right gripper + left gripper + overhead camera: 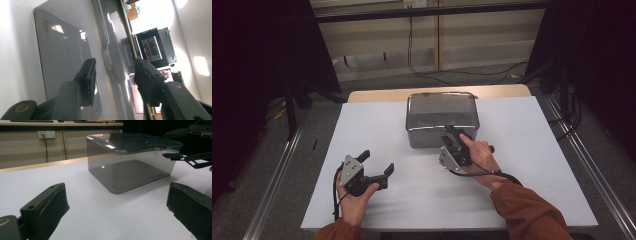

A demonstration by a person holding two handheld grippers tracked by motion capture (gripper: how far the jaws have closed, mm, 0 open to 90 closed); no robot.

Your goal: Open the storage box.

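White board (pixel 532 150) covers the table in front of me, with dark floor and a pale wall with trailing cables behind it. Near the far middle of the board stands the box (pixel 442 119), smoky grey and see-through, with a lid (pixel 135 142) on top.

My left gripper (pixel 377 167) rests low on the board, well apart from the box on its near left. Its jaws stand wide, nothing between them; in the left gripper view they frame the box from a distance.

My right gripper (pixel 455 137) sits at the near right edge of the box. In the right gripper view its jaws straddle the lid's rim, one on each side. They stand partly apart, and I can't tell whether the pads actually press on the rim, as reflections on the plastic blur the contact. From the left gripper view its tips show at the box's right corner, level with the lid edge.

My hand (pixel 479 155) hides much of the right gripper from above. The box looks empty, though glare makes the inside hard to read. Screens reflected or seen beyond the lid carry coloured marks too small to read; I make out no brand or label anywhere.
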